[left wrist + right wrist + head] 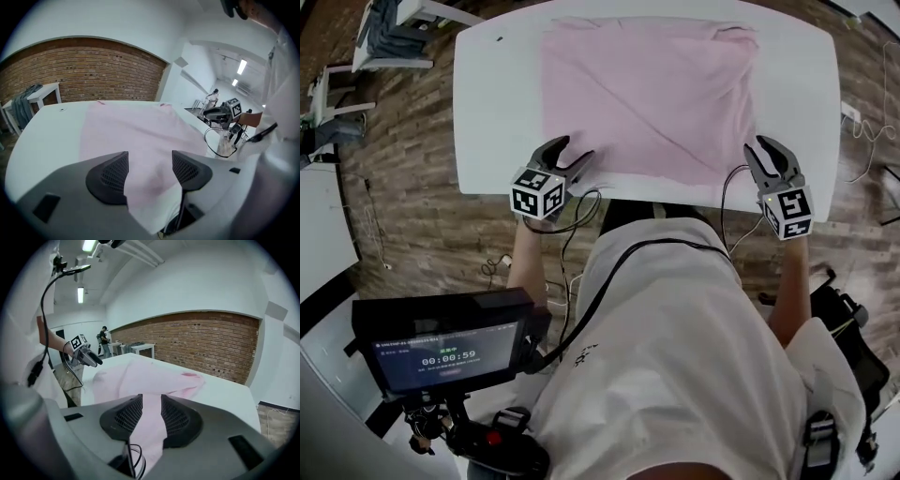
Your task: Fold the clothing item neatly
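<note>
Since both tools sit on the near hem, what matters for us now is that the pink garment (647,94) lies straight out at 12 o'clock from each of them. It's spread flat on the white table (492,103), a bit wider than deep, so its long axis runs 9 to 3, crosswise to the way we're pointing. Our left gripper (577,150) is at the cloth's 7 o'clock corner and our right gripper (761,148) at the 5 o'clock corner, so neither hand is nearer; each has its own corner.

Both tools are spread. On the left the jaws stand well apart with the hem running loose between them. On the right the gap is narrower and the cloth fills it, but we don't see the pads (125,417) biting down on either side.

Fabric looks like thin, soft, matte jersey, mostly smooth, with a long diagonal crease (647,112) heading from 11 toward 5 and a bunched lump (736,37) at the 1 o'clock corner. Table's hard, smooth, round-cornered, and the pads are black with a fine mesh face.

Our guess: pinch both corners and carry the hem toward 12, though that lump probably wants flattening or the fold won't come out neat
</note>
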`<state>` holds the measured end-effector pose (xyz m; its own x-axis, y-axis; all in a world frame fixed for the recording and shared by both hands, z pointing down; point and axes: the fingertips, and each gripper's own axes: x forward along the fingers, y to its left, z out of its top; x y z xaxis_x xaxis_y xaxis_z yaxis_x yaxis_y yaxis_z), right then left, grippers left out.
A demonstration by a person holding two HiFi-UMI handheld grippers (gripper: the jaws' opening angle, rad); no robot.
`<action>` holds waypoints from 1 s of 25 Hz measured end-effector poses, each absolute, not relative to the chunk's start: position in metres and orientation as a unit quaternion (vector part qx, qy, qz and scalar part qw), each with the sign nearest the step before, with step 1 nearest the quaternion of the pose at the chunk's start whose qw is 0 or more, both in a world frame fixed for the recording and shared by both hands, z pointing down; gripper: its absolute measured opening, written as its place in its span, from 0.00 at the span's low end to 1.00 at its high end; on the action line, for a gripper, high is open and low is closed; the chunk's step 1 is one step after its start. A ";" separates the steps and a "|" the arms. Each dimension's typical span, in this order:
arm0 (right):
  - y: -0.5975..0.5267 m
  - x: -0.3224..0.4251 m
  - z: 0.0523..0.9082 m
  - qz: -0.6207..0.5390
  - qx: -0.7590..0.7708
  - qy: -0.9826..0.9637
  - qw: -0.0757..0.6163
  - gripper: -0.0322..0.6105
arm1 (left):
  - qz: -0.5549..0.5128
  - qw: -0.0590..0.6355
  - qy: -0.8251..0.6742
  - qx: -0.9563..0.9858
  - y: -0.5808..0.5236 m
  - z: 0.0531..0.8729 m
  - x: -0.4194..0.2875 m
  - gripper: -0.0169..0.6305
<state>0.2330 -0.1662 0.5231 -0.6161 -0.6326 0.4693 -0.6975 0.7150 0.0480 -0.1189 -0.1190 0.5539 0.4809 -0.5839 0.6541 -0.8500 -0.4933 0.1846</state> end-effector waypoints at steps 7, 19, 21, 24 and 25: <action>-0.079 0.232 0.549 0.101 0.369 -0.890 0.248 0.24 | 0.277 0.267 -0.482 0.787 -0.057 0.589 -0.141 0.47; -0.067 0.269 0.603 0.187 0.516 -0.812 0.201 0.24 | 0.230 0.305 -0.563 0.732 -0.093 0.633 -0.237 0.47; -0.063 0.275 0.611 0.197 0.533 -0.798 0.198 0.24 | 0.235 0.310 -0.556 0.734 -0.100 0.637 -0.244 0.47; -0.059 0.281 0.616 0.204 0.549 -0.785 0.201 0.24 | 0.237 0.323 -0.536 0.743 -0.107 0.639 -0.241 0.47; -0.059 0.283 0.617 0.207 0.552 -0.783 0.199 0.24 | 0.238 0.324 -0.531 0.746 -0.109 0.639 -0.236 0.47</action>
